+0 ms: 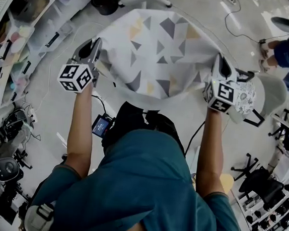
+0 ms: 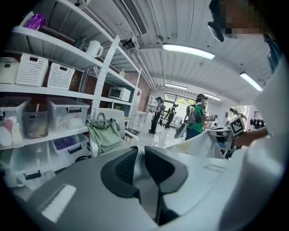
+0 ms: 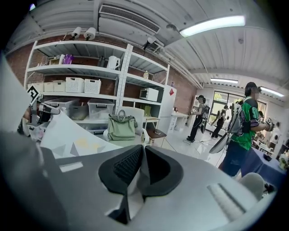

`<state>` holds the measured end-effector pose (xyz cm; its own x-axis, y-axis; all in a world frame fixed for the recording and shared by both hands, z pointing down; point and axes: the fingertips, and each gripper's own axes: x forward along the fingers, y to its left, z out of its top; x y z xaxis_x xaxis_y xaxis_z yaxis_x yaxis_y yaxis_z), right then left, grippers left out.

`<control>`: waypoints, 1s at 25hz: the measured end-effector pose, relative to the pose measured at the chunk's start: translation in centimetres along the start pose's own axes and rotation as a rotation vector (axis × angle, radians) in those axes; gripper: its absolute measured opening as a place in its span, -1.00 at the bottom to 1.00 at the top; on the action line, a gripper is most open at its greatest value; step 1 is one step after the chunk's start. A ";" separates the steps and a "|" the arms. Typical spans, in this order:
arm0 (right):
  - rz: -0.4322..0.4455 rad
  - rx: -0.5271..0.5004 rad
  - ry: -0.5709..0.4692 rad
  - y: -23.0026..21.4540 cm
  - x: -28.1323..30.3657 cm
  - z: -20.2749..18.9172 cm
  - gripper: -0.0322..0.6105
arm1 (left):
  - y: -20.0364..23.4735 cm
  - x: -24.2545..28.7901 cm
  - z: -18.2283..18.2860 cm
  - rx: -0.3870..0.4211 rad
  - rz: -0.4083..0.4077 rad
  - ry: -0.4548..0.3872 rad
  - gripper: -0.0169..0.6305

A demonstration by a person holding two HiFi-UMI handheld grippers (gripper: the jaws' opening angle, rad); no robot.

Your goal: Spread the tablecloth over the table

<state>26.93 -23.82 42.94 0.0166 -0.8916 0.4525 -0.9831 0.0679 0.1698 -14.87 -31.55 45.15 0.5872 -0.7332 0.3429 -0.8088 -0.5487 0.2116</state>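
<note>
While the person (image 1: 144,187) holds both arms out, the cloth (image 1: 157,53) hangs spread in the air just in front of the person. The left gripper (image 1: 91,48) pinches the cloth's edge on the person's left side, its jaws almost together on the thin fabric. The right gripper (image 1: 222,66) pinches the other edge on the person's right side the same way. The cloth is white with grey and yellow triangles.
</note>
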 end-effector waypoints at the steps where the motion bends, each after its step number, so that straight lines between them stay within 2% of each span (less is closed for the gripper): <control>1: 0.000 -0.001 0.009 0.1 0.3 -0.3 -0.84 | 0.3 0.3 -0.4 -0.007 0.000 0.009 -0.85; 7: -0.003 -0.001 0.051 0.9 2.2 -1.6 -0.84 | 1.9 1.8 -3.0 -0.057 -0.002 0.062 -0.85; 13: -0.006 0.013 0.090 0.3 4.0 -2.8 -0.83 | 2.6 3.5 -3.4 -0.072 -0.012 0.075 -0.84; 19: -0.034 0.043 0.065 -1.3 5.9 -1.4 -0.83 | 3.8 5.1 -1.4 -0.058 -0.022 0.046 -0.84; 25: -0.073 0.057 -0.007 -3.2 6.5 1.0 -0.83 | 4.9 6.2 1.2 -0.028 -0.032 -0.003 -0.84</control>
<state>30.03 -30.24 44.46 0.0871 -0.8966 0.4342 -0.9882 -0.0225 0.1517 -15.16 -39.28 47.20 0.6132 -0.7163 0.3330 -0.7899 -0.5606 0.2485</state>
